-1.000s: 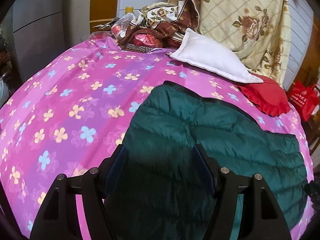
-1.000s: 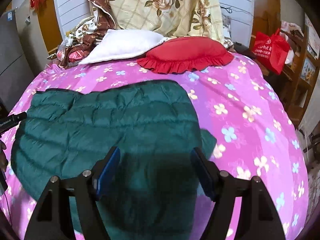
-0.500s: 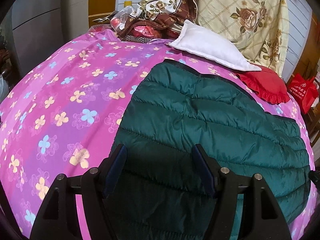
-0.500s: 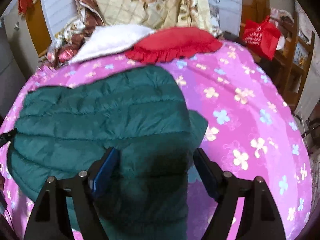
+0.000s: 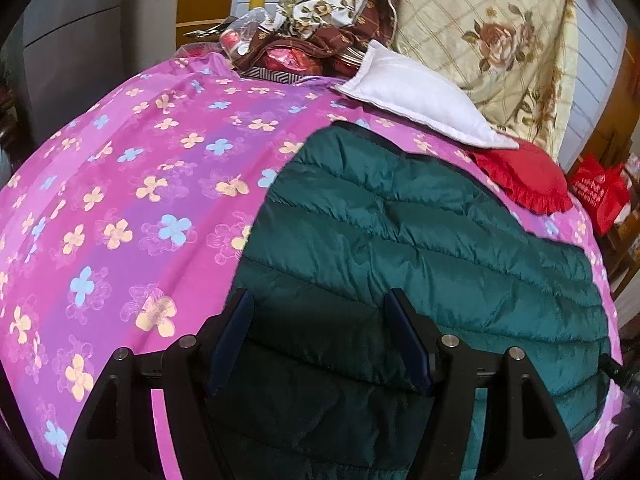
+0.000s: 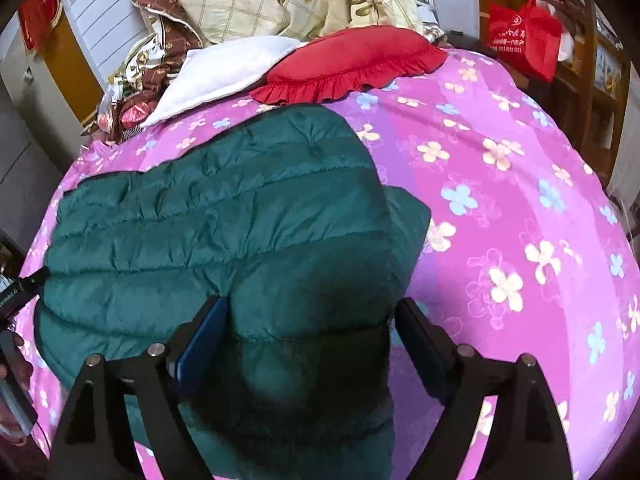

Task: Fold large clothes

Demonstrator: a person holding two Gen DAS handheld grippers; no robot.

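Jacket (image 6: 224, 216) lies between opening right gripper (image 6: 308, 312) jaws.

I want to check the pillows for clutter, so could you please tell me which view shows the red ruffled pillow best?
The right wrist view: the red ruffled pillow lies there nearly whole, with its frill along the near edge. The left wrist view shows the same pillow small at the right, partly under the white pillow.

Both wrist views look steeply down and close over the green jacket (image 5: 420, 240) (image 6: 224, 216) from opposite ends, sharing bed (image 5: 120, 184) (image 6: 500, 184) and red cushion (image 5: 524, 176) (image 6: 352, 60).
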